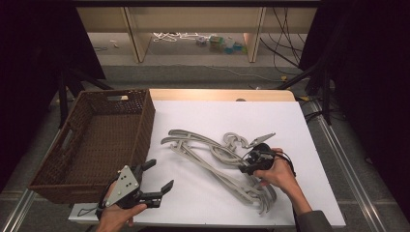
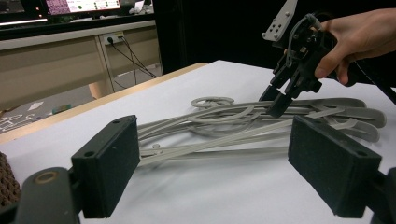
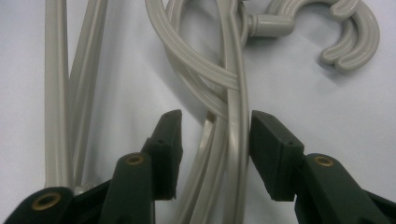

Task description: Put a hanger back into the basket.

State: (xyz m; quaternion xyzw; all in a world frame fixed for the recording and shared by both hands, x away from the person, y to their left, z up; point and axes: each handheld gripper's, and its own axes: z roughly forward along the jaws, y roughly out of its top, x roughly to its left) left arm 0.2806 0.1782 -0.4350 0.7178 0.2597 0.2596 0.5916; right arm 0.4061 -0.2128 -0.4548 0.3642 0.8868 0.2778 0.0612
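A tangle of several grey plastic hangers (image 1: 208, 151) lies on the white table top (image 1: 217, 113), right of centre. My right gripper (image 1: 245, 164) points down onto the pile's middle. In the right gripper view its black jaws (image 3: 215, 120) straddle a pair of crossed hanger bars (image 3: 233, 84); the right pad sits close against a bar and a gap remains at the left pad. A hanger hook (image 3: 348, 35) curls at the top right there. My left gripper (image 1: 159, 175) hovers open near the front edge, left of the pile. Its wide pads (image 2: 112, 163) frame the hangers (image 2: 224, 128) and the right gripper (image 2: 280, 101) beyond.
A dark brown woven basket (image 1: 145, 123) stands at the table's left side, its corner showing in the left gripper view (image 2: 4, 184). Bare white surface lies between the left gripper and the hangers. Shelving and loose cables sit on the floor beyond the table's far edge.
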